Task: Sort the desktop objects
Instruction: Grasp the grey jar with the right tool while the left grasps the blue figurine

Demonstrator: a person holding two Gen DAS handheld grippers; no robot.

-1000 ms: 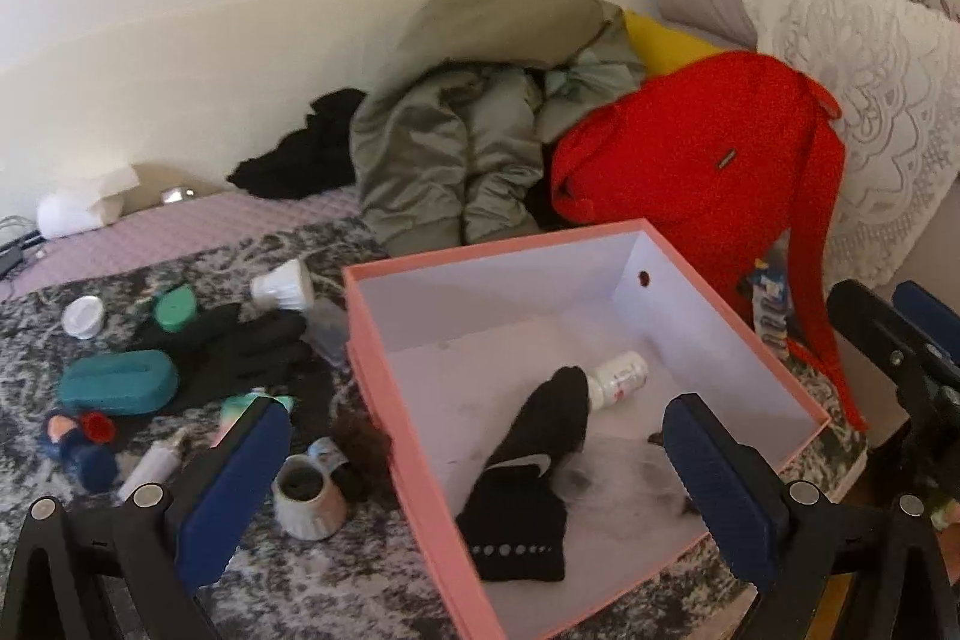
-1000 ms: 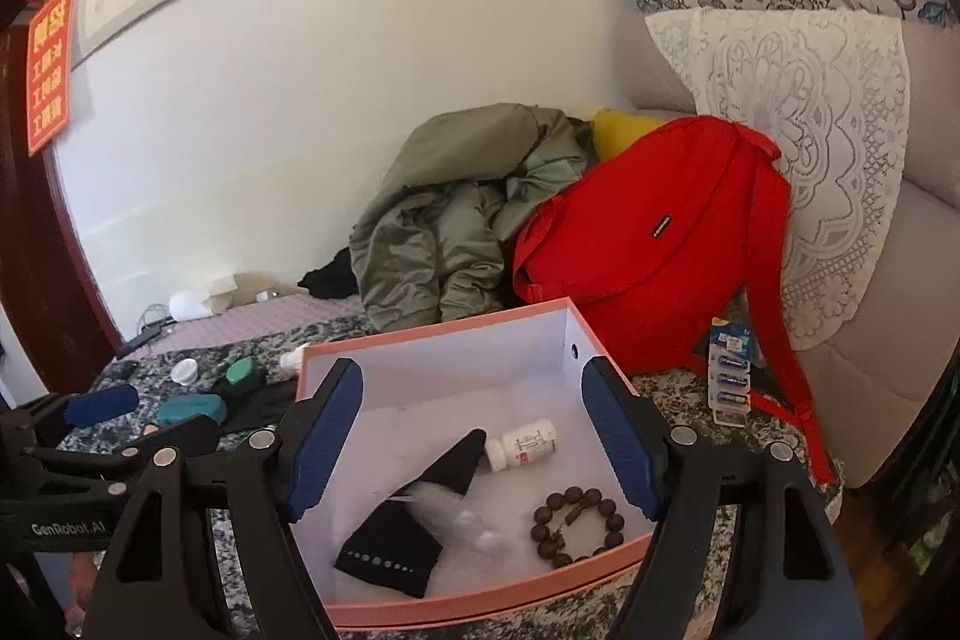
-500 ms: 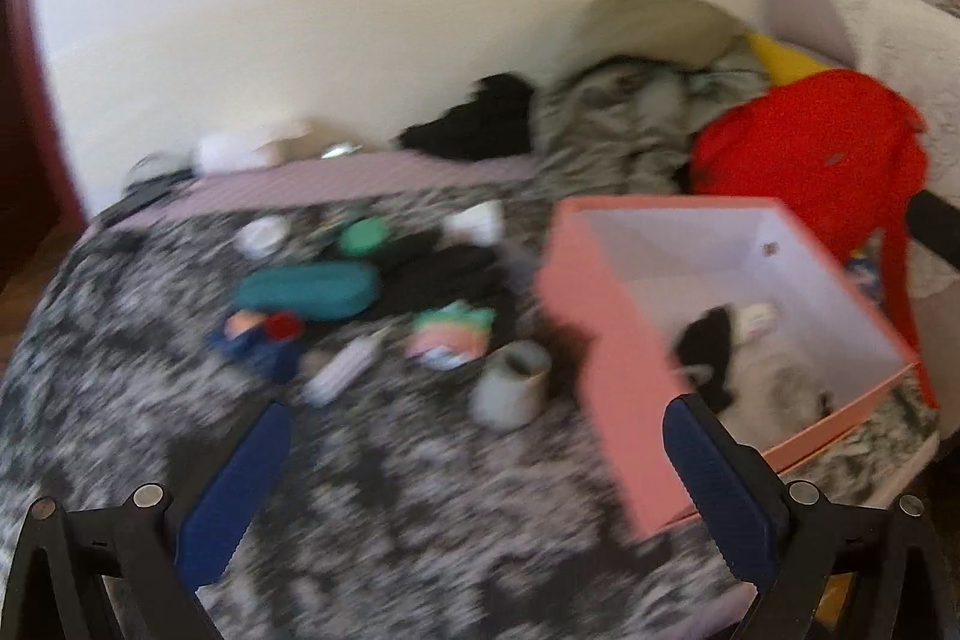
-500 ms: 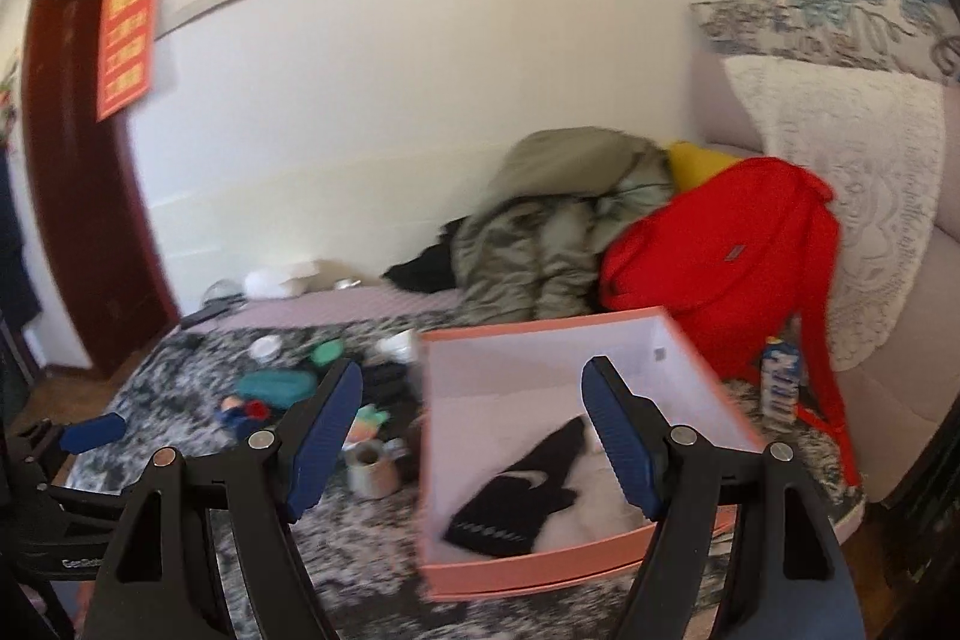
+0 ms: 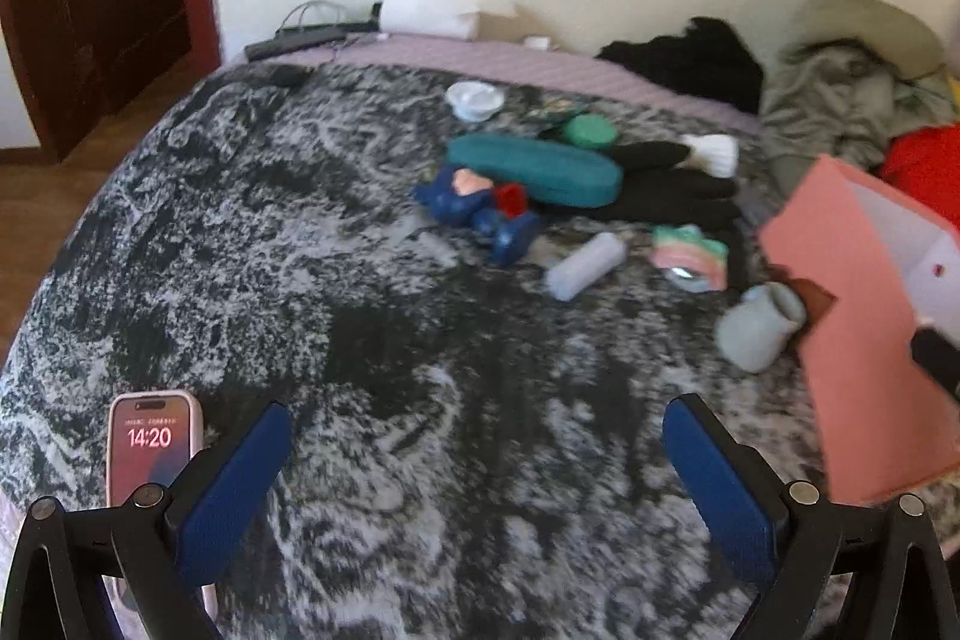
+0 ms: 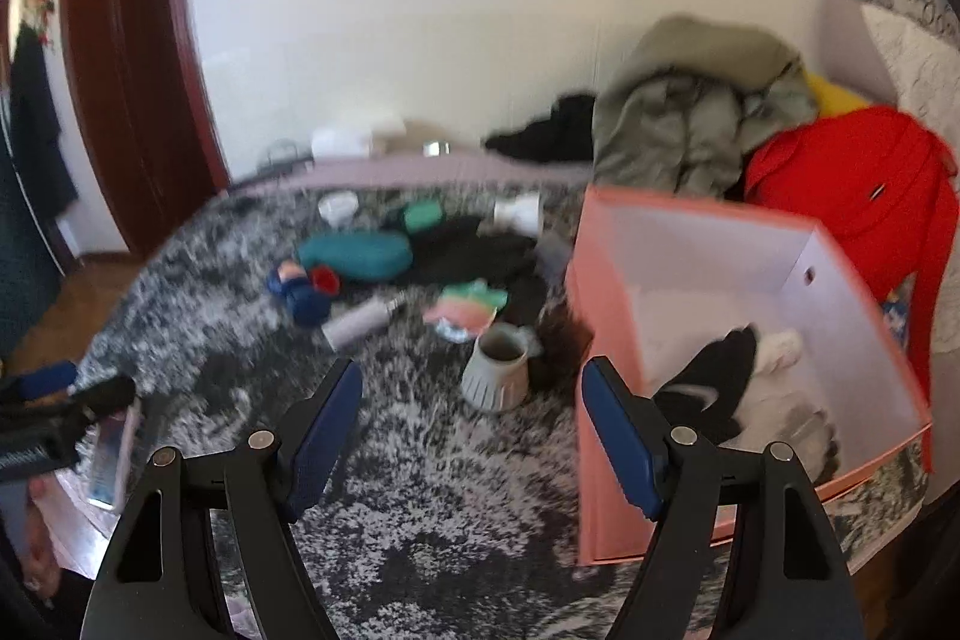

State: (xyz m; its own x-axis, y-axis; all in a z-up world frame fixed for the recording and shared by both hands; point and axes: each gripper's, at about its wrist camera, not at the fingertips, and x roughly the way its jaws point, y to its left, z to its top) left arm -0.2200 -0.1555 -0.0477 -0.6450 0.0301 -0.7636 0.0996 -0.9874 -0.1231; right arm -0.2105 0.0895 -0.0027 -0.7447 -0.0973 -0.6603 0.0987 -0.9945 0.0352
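The pink box [image 6: 606, 340] sits at about three o'clock on the mottled black-and-white blanket [image 6: 420, 460], already holding a black glove [image 6: 708, 382] and a small white bottle [image 6: 780, 343], while the unsorted clutter lies loose at its nine o'clock side: a grey cup [image 6: 498, 370] just beside the box wall, a pale tube [image 6: 360, 322], a pastel packet [image 6: 468, 307], a teal case [image 6: 354, 253], a blue toy with a red cap [image 6: 303, 289] and a green lid [image 6: 423, 214]. Both tongs are released and carry nothing: the right gripper [image 6: 471, 430] hangs over bare blanket at six o'clock of the cup, and the left gripper [image 5: 477, 466] hovers well short of the pile. The step in hand looks like reaching for the next item; the next move likely calls for lowering one gripper squarely over a piece, perhaps the cup, and closing on it. A phone [image 5: 150, 448] lies at the blanket's near edge, around seven o'clock. Beyond, a grey jacket [image 6: 690, 118] and red bag [image 6: 852, 184] are heaped by a white wall, with a dark red door [image 6: 120, 58] at ten o'clock.
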